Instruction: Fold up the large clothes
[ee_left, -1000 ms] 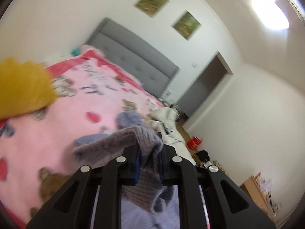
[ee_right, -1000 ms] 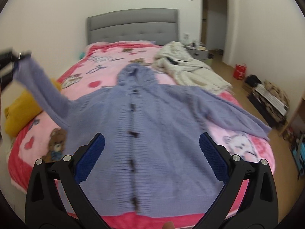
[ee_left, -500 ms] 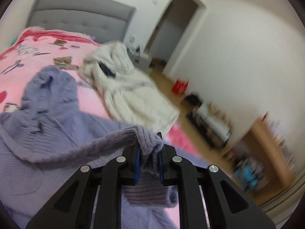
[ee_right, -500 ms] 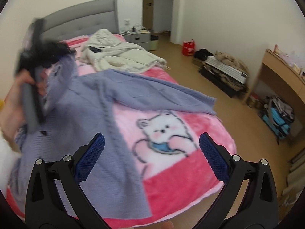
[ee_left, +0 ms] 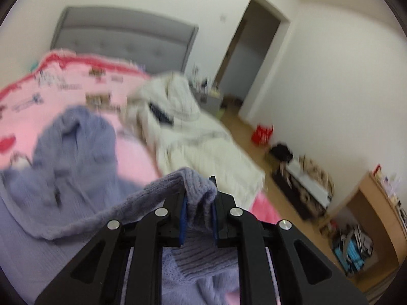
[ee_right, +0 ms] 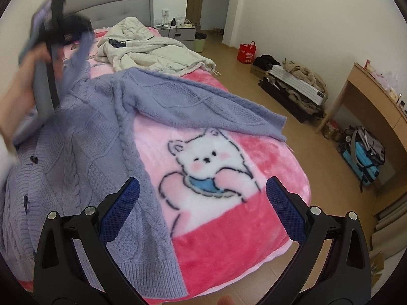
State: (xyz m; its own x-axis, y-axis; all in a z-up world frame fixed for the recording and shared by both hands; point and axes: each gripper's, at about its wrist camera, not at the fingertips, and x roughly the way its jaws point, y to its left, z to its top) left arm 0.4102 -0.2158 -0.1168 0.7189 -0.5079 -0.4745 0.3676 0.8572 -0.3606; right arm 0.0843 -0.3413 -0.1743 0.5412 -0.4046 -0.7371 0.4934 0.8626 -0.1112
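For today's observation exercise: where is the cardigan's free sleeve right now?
In the right wrist view, the free sleeve lies flat across the pink blanket, just above the bear print.

A bed (ee_right: 249, 249) with a grey padded headboard (ee_right: 119, 2) carries a pink blanket (ee_right: 229, 228) printed with a white bear (ee_right: 206, 157). A lavender knit cardigan (ee_right: 84, 157) lies spread across the blanket beside the bear, one sleeve (ee_right: 203, 106) stretched just above it. Nearer the headboard, a cream garment (ee_right: 152, 50) lies crumpled.

Lavender cable-knit cardigan (ee_right: 84, 137) on a pink blanket (ee_right: 229, 228).
The blanket shows a white bear (ee_right: 206, 157) with a blue bib; cream coat (ee_right: 152, 50) behind.
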